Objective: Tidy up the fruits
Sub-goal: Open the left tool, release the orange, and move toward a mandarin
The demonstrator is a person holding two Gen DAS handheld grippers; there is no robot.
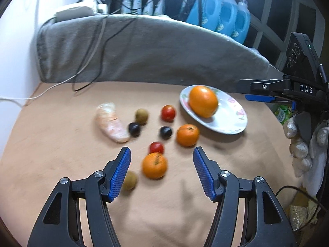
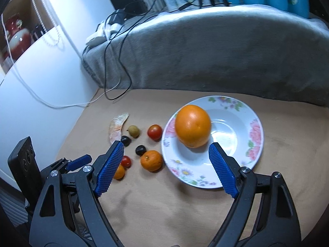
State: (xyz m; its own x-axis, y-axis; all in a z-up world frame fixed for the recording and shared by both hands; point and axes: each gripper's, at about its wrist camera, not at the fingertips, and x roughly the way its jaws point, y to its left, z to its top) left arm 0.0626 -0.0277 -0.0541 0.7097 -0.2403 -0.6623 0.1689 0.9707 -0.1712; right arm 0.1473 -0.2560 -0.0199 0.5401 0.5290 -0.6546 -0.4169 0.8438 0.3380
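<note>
A large orange (image 1: 203, 101) (image 2: 192, 126) rests on the flowered white plate (image 1: 232, 121) (image 2: 242, 123). On the tan table lie two mandarins (image 1: 188, 134) (image 1: 154, 165), two red tomatoes (image 1: 168, 113) (image 1: 156, 147), two dark round fruits (image 1: 134, 129) (image 1: 165, 132), two brownish-green fruits (image 1: 141, 115) (image 1: 129, 180) and a peeled citrus segment (image 1: 112, 123). My left gripper (image 1: 161, 150) is open above the near mandarin without touching it. My right gripper (image 2: 166, 144) is open over the plate's near rim, the orange just beyond its fingertips.
A grey cloth-covered ledge (image 1: 144, 51) with cables (image 1: 98, 61) runs along the table's far side, with blue detergent bottles (image 1: 226, 14) behind it. A white wall (image 2: 41, 72) borders the left. A gloved hand (image 1: 304, 144) holds the right gripper.
</note>
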